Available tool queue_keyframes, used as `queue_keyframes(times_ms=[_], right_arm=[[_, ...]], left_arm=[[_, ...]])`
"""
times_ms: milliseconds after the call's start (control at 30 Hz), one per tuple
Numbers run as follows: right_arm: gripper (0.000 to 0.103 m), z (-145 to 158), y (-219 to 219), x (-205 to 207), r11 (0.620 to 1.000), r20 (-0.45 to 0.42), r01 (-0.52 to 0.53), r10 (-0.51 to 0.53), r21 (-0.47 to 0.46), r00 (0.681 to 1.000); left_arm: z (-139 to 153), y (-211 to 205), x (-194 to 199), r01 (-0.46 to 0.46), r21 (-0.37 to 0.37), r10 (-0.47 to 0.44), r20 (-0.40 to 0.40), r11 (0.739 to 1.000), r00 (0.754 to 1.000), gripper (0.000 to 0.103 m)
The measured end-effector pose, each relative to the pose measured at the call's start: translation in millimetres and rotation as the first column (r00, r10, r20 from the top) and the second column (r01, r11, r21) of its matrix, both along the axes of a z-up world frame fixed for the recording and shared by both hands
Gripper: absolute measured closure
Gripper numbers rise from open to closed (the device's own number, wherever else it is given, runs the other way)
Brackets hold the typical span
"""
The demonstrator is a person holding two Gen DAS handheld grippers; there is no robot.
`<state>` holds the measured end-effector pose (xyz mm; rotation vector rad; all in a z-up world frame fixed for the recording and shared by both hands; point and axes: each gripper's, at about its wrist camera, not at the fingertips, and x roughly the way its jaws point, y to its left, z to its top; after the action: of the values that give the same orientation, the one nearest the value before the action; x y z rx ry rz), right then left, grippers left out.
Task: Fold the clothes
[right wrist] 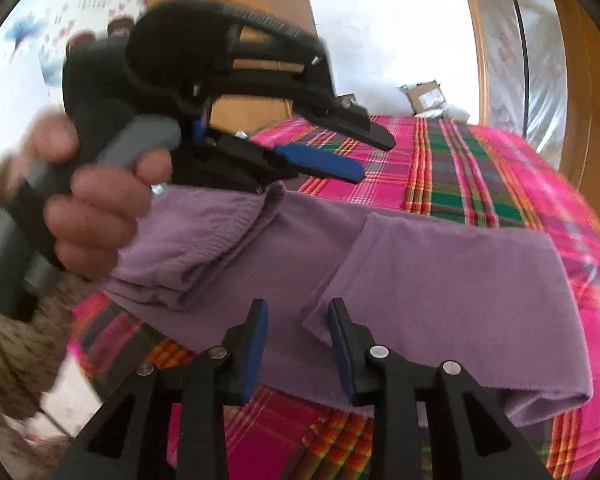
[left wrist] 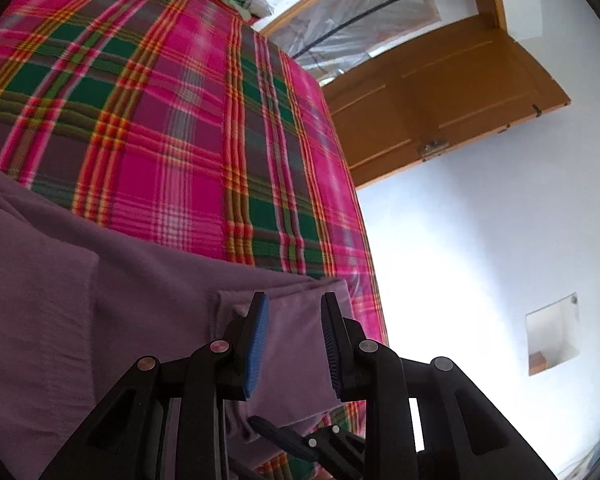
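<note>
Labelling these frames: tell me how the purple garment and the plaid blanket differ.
The purple garment is plain and one colour; the plaid blanket is checked pink, green and orange. The garment is folded over itself in layers; the blanket lies spread flat. The garment rests on top; the blanket lies beneath it. Both are soft cloth.

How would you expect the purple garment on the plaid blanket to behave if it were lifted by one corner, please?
The purple garment would probably hang limp, since it drapes in soft folds with rounded edges. It looks light for its size: thin, flat layers. Its folded flaps may well fall open, as nothing pins them; the right gripper and left gripper are both open above it.
</note>
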<state>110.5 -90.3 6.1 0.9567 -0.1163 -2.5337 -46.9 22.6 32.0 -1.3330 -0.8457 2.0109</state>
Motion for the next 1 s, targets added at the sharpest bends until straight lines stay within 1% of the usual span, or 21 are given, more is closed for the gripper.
queue_keyframes(times_ms=[33, 100, 133, 200, 267, 367, 467, 533, 600, 667, 733, 800, 833, 900, 1000], right_arm=[[0.07, 2.8, 9.2, 1.3, 0.998, 0.019, -0.014, 0.015, -0.067, 1.0], [0.07, 7.7, 25.4, 4.3, 0.987, 0.037, -0.021, 0.028, -0.159, 0.999], [0.07, 11.0, 35.1, 7.5, 0.986, 0.029, 0.004, 0.001, -0.165, 1.0], [0.07, 16.9, 56.3, 14.5, 0.988, -0.003, 0.104, -0.105, -0.118, 0.995], [0.07, 18.5, 78.5, 18.9, 0.975, -0.008, 0.205, -0.206, -0.092, 0.978], [0.07, 19.7, 104.3, 28.5, 0.94, -0.023, 0.34, -0.341, -0.031, 0.94], [0.07, 16.1, 122.6, 35.4, 0.905, -0.018, 0.425, -0.425, 0.013, 0.905], [0.07, 10.5, 128.2, 36.8, 0.892, -0.006, 0.449, -0.449, 0.043, 0.893], [0.07, 8.0, 132.9, 39.9, 0.877, -0.003, 0.476, -0.477, 0.058, 0.879], [0.07, 7.7, 135.5, 46.2, 0.875, 0.0, 0.484, -0.484, 0.023, 0.875], [0.065, 8.1, 128.5, 49.9, 0.894, -0.005, 0.448, -0.448, 0.023, 0.894], [0.061, 6.5, 118.5, 51.4, 0.902, -0.021, 0.425, -0.425, 0.073, 0.905], [0.061, 5.0, 112.8, 52.6, 0.904, -0.03, 0.414, -0.413, 0.103, 0.91], [0.06, 0.0, 105.2, 54.7, 0.899, -0.04, 0.412, -0.411, 0.149, 0.911], [0.055, -3.8, 100.6, 50.2, 0.891, -0.028, 0.424, -0.425, 0.164, 0.905]], left_arm=[[-0.4, 4.5, 1.3, 0.002, -0.002, -0.002, 0.0, 1.0, 1.0, 0.077], [-1.6, 9.7, 2.2, 0.013, -0.004, -0.013, -0.001, 1.0, 1.0, 0.077], [-2.2, 12.8, 2.4, 0.019, -0.005, -0.019, -0.002, 1.0, 1.0, 0.077], [-3.2, 20.5, 1.8, 0.035, -0.005, -0.035, 0.0, 0.999, 0.999, 0.077], [-4.5, 27.5, 3.3, 0.057, -0.008, -0.057, 0.007, 0.998, 0.998, 0.077], [-10.3, 38.7, 7.2, 0.09, -0.022, -0.089, 0.019, 0.996, 0.996, 0.077], [-19.1, 49.6, 9.8, 0.127, -0.037, -0.126, 0.035, 0.991, 0.991, 0.077], [-28.8, 55.1, 9.0, 0.147, -0.051, -0.143, 0.067, 0.988, 0.987, 0.077], [-37.4, 54.6, 6.5, 0.136, -0.051, -0.131, 0.098, 0.989, 0.987, 0.077], [-40.3, 52.5, 4.8, 0.123, -0.048, -0.118, 0.106, 0.991, 0.987, 0.077], [-39.4, 50.1, 4.1, 0.11, -0.041, -0.105, 0.1, 0.993, 0.989, 0.077], [-40.6, 50.5, 2.8, 0.108, -0.042, -0.103, 0.103, 0.993, 0.989, 0.077], [-42.3, 51.2, 2.0, 0.109, -0.042, -0.104, 0.11, 0.993, 0.989, 0.077], [-46.2, 51.5, 0.4, 0.103, -0.036, -0.097, 0.125, 0.994, 0.987, 0.077], [-48.8, 51.4, 0.9, 0.1, -0.03, -0.095, 0.129, 0.995, 0.987, 0.075]])
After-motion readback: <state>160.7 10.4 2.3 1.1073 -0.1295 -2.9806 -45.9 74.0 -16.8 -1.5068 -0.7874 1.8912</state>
